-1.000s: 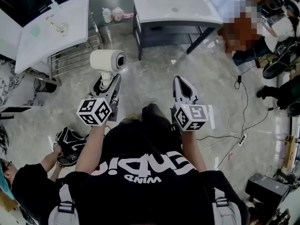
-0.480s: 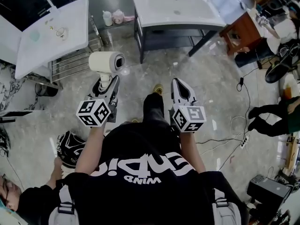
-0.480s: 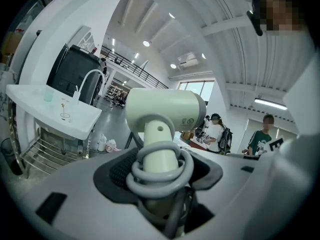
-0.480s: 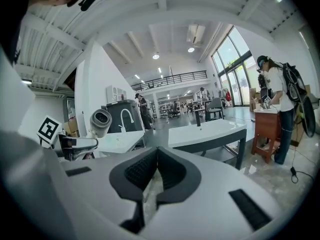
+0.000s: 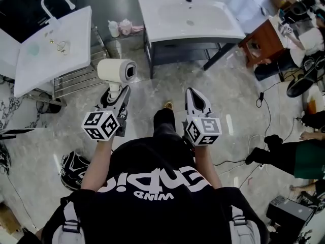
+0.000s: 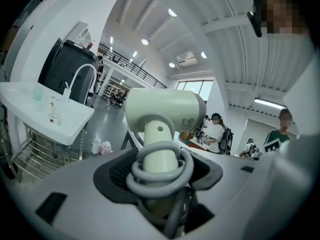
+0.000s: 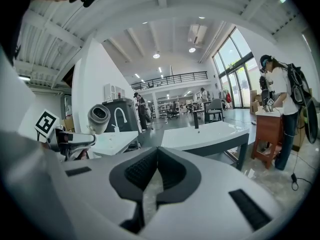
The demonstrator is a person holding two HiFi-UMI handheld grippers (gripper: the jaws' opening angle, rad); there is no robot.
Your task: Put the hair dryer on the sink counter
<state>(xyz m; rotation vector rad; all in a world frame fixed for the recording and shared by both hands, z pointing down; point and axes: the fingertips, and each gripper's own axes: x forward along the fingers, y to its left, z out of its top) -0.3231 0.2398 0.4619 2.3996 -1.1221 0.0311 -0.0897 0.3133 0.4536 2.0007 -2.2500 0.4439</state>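
Observation:
A cream hair dryer stands upright in my left gripper, barrel pointing right. In the left gripper view the jaws are shut on the hair dryer's handle, with its grey cord looped round the handle between them. My right gripper is held level beside it, jaws shut and empty. A white sink counter on a dark frame with a black tap stands straight ahead. A second white sink counter with a curved tap stands to the left.
A metal rack sits under the left sink. Small bottles stand on the floor between the sinks. A wooden side table, floor cables and people are to the right. A black bag lies lower left.
Both grippers have moved forward together toward the sinks, the hair dryer still held. The sinks sit lower and nearer in the head view. The crouching person at lower left has dropped out of view.

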